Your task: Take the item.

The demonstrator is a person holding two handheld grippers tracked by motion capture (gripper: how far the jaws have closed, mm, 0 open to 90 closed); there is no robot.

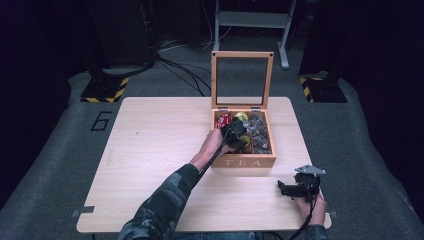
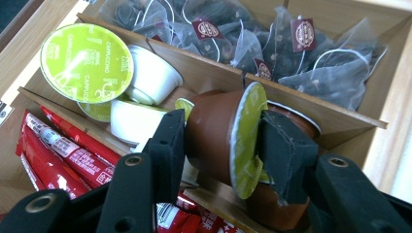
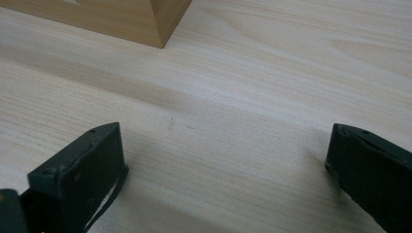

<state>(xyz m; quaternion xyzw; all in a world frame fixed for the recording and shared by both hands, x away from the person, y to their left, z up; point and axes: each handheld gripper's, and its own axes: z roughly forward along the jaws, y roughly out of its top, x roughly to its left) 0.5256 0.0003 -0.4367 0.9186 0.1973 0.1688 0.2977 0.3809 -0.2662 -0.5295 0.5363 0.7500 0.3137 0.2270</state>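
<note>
Right now my left gripper [image 2: 221, 145] is down inside the open wooden tea box [image 1: 243, 162], its jaws pinching a brown coffee capsule [image 2: 214, 133] across its length, one pad on the base and the other on the green foil lid. That end-to-end hold suits a tapered cup, which I judge would slip if squeezed on its sloping sides. The capsule is tipped on its side in the middle compartment, just above another brown one and beside white capsules [image 2: 150, 75] whose green lids read CAPPUCCINO. Red sachets [image 2: 63, 153] with small white print I can't make out lie in the neighbouring compartment, and mesh tea bags [image 2: 311, 63] with maroon tags, lettering too small to read, sit beyond the divider. The front of the box says TEA, and a 6 is marked on the grey floor covering [image 1: 102, 120] left of the table [image 1: 150, 165]. My right gripper [image 1: 298, 187] hangs low over the bare wood near the box's corner, jaws spread wide and holding nothing, likely parked clear while the left hand works.
</note>
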